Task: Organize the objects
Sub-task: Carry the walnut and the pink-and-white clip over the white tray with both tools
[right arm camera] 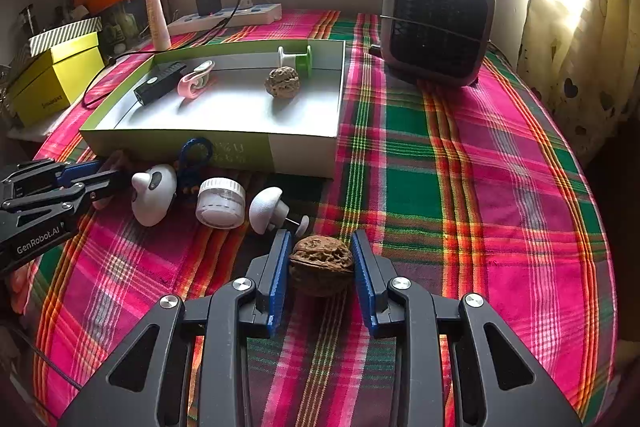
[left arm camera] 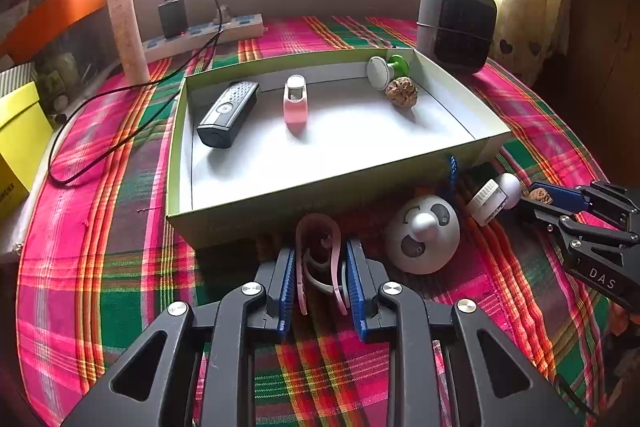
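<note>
The left claw point(left arm camera: 321, 281) closes narrowly around a pink clip point(left arm camera: 318, 259) just before the green box's point(left arm camera: 248, 215) near wall. The right claw point(right arm camera: 321, 269) grips a walnut point(right arm camera: 321, 265) on the plaid surface point(right arm camera: 480, 187), near the box's near right corner.

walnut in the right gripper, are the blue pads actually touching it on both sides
Touching. In the right wrist view the walnut sits between the right gripper with both blue pads pressed against its sides, no gap showing.
</note>
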Tool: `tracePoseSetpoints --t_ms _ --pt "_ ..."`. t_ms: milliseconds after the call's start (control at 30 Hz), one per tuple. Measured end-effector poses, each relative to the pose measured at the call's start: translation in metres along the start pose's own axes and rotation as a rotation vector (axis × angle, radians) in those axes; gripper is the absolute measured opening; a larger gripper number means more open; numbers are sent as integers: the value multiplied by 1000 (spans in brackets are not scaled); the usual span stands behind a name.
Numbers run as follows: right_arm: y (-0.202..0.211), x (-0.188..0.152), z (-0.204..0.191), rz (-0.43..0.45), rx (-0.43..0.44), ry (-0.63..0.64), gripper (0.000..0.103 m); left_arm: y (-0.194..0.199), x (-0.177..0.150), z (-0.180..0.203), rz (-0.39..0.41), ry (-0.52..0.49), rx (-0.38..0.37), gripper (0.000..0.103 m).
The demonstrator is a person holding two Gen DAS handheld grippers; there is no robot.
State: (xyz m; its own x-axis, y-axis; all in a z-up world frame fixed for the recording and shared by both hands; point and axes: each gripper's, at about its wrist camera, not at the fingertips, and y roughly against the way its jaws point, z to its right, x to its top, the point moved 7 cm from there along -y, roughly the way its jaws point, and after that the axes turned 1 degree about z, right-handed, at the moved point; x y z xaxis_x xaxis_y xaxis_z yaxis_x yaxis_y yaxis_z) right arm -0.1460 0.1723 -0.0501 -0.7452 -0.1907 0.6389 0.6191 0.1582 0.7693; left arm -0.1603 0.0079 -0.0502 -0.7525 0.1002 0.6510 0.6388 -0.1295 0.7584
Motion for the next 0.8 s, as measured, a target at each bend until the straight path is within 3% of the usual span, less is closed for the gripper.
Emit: tracePoseSetpoints --t_ms 800 --pt "15 -4 -2 29 25 -24 32 16 -2 3 20 10 -4 22"
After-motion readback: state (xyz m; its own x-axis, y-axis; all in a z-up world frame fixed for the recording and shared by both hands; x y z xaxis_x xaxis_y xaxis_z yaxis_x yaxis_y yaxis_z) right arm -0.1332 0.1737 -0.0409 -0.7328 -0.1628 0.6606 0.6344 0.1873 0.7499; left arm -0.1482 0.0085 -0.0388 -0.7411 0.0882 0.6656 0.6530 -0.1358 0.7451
